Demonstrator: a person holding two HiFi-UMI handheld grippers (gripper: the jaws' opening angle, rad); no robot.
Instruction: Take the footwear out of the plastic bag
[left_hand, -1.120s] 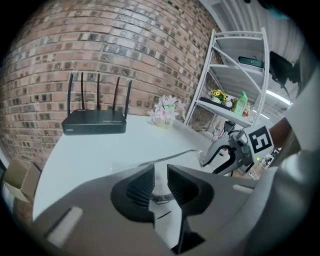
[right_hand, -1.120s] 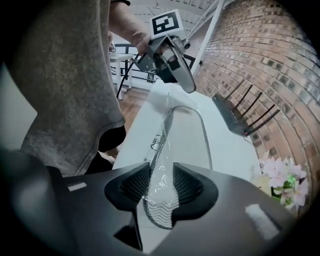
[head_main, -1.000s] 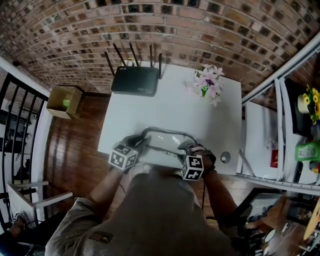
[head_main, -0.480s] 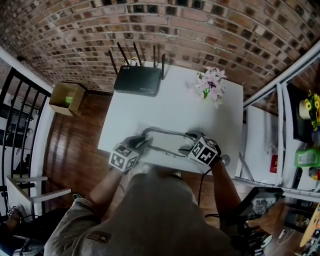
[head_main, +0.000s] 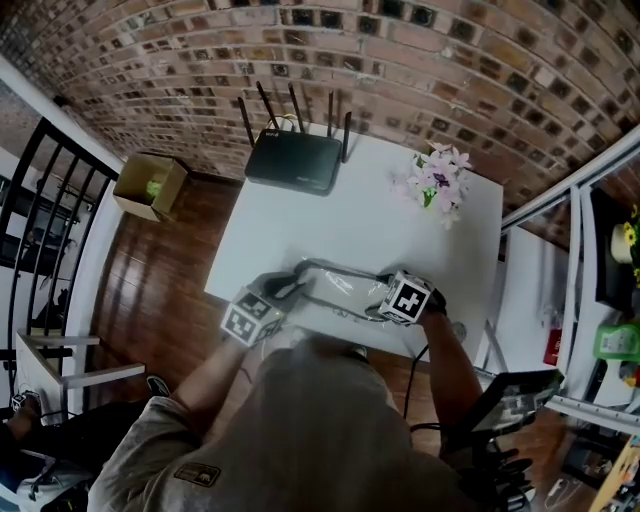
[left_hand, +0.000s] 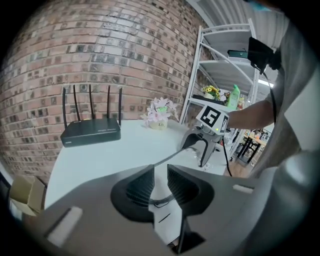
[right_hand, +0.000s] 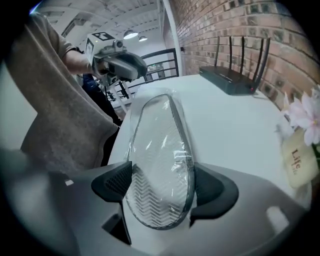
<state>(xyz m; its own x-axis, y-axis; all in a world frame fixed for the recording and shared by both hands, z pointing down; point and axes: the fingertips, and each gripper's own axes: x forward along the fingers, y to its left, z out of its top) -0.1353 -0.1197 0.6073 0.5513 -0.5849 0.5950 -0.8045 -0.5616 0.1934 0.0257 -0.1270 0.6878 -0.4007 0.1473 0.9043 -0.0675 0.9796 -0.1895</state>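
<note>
Two jobs: left gripper pinches the bag at 9 o'clock; right gripper, just opened wide around the slipper, should squeeze it.

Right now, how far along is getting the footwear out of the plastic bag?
Nothing looks done: the flat white dark-rimmed slipper lies on the white table, wrapped in the clear plastic bag. In hand: the left gripper pinches the bag's end; the right gripper straddles the slipper, its jaws having just opened, not pressing. Still to do: grip the slipper and draw it out.
</note>
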